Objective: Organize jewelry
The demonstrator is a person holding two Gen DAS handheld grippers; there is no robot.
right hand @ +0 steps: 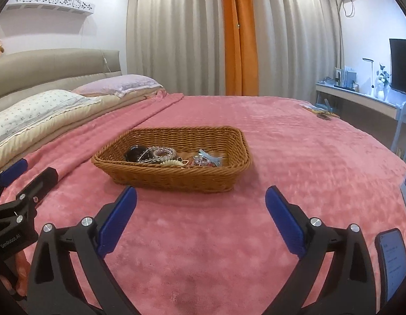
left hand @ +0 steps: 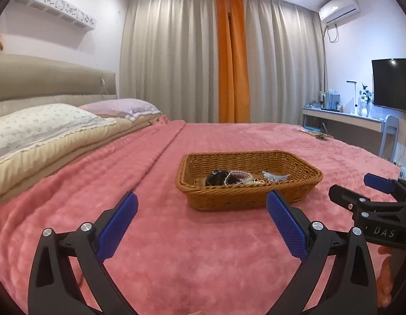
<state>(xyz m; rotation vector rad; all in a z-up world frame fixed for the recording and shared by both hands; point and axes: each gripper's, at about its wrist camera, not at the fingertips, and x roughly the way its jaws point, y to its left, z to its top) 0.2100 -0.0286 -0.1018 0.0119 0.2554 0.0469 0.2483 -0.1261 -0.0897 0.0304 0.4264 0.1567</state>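
Note:
A brown wicker basket [left hand: 218, 199] sits on the pink bed cover; it also shows in the right wrist view [right hand: 174, 178]. Inside lies a pile of jewelry [left hand: 237, 178]: a dark bangle, clear bead bracelets, a pale blue clip, also seen in the right wrist view [right hand: 171, 156]. My left gripper [left hand: 202, 200] is open and empty, just short of the basket's near wall. My right gripper [right hand: 201, 194] is open and empty, in front of the basket's near right corner. Each gripper shows at the edge of the other's view, the right gripper [left hand: 358, 189] and the left gripper [right hand: 32, 169].
The pink bed cover [right hand: 294, 144] spreads all around the basket. Pillows [left hand: 40, 128] lie at the left by the headboard. A phone [right hand: 393, 260] lies at the near right. Small items [right hand: 321, 111] rest at the bed's far right corner. A desk [left hand: 342, 118] stands beyond.

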